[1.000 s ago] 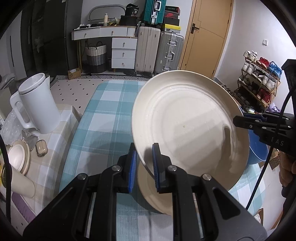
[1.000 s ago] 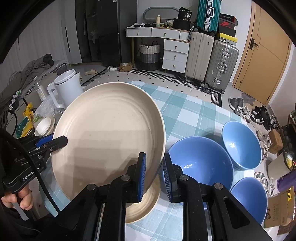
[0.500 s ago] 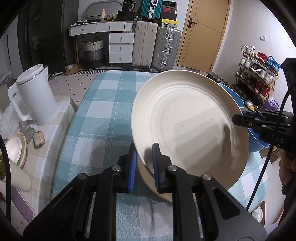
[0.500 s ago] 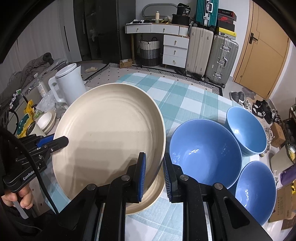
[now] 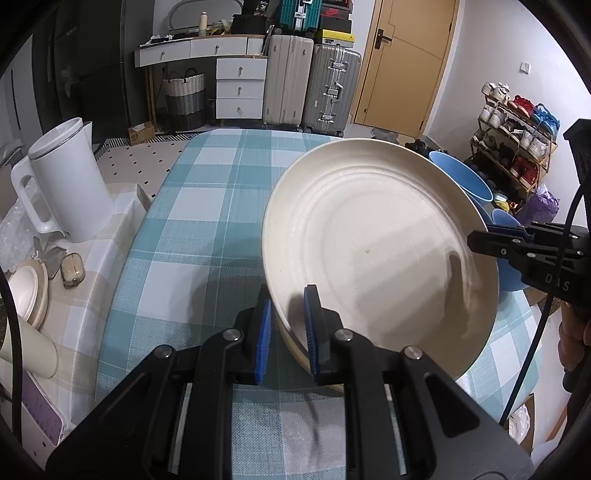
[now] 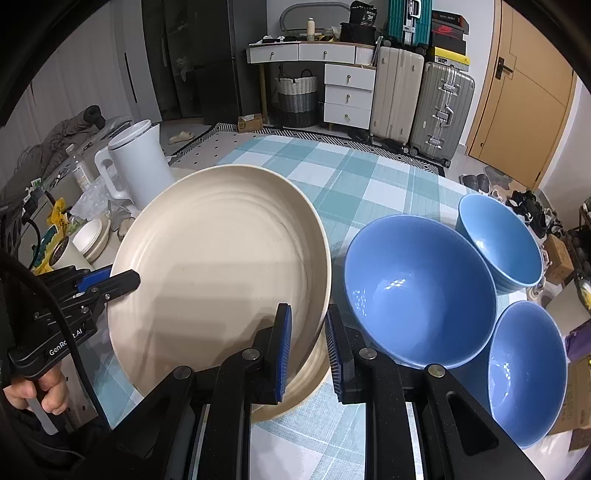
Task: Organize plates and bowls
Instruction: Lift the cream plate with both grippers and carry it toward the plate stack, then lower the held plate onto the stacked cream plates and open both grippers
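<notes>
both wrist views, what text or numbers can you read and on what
"GenRo..t.AI", partly hidden by a cable, on the left tongs
"DAS" on the right tongs
"38" on a black box on the desk
Print on the shoe boxes and yellow packet: too small to read

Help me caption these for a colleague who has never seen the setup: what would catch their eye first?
The big cream plate fills the middle of both views, gripped by the rim on opposite sides by the left gripper and the right gripper, just above another cream plate on the checked tablecloth. To its right in the right wrist view sit three bright blue bowls.
</notes>
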